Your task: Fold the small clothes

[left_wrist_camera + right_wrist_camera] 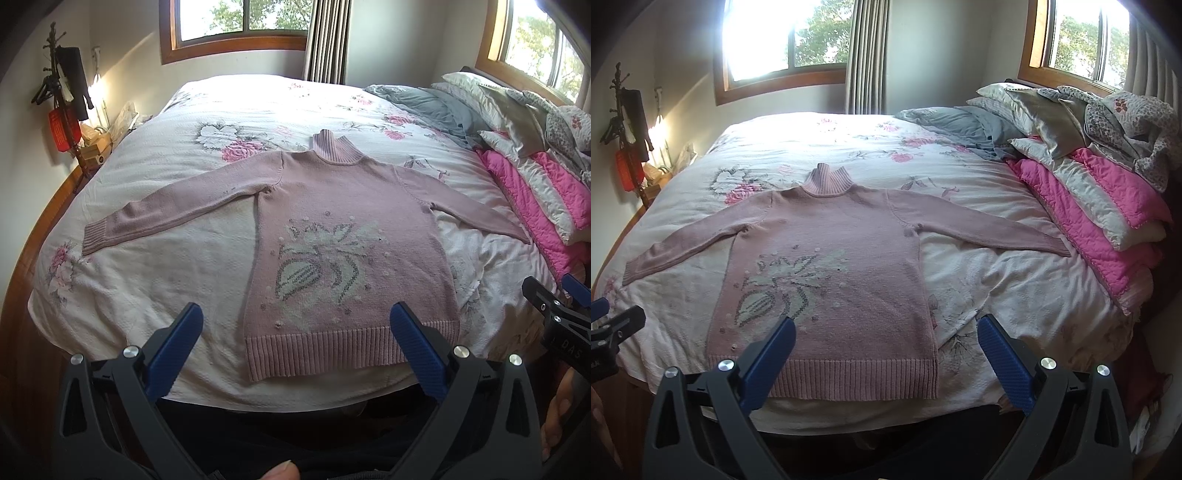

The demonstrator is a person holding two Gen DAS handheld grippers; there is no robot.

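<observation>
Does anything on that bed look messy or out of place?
The pink sweater lies flat with its sleeves spread, nothing odd there. Only the bedding piled at the right side of the bed looks untidy. Both tongs, left and right, are open and empty.

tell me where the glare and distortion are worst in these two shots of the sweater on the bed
Right wrist view: the left window is blown out white. Left wrist view: sunlight washes out the far part of the bedspread. Both views: fisheye bends the bed edge and window frames and darkens the corners. The pink sweater stays evenly lit and sharp enough to read its knitted pattern.
</observation>
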